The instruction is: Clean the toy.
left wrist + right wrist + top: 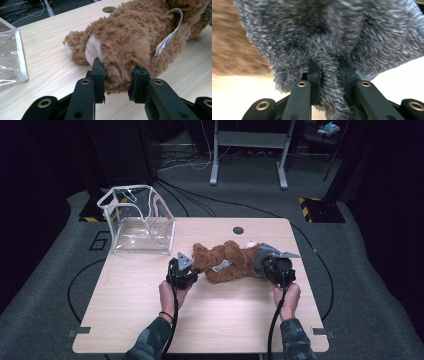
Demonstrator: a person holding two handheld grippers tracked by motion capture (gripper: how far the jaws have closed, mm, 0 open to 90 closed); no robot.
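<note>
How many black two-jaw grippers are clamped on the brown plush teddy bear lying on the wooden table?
2. The left gripper pinches a brown furry leg of the teddy bear at its left end. The right gripper pinches the bear's grey fuzzy part at its right end.

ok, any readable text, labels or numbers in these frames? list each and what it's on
"6": large dark outline figure on the grey floor, left of the clear bag; it looks like a 6, partly cut off by the table.
White sewn-in tag on the teddy bear: no print can be made out.
Yellow-black hazard stripes on the floor bases: a marking, no words.
Nothing else legible.
</note>
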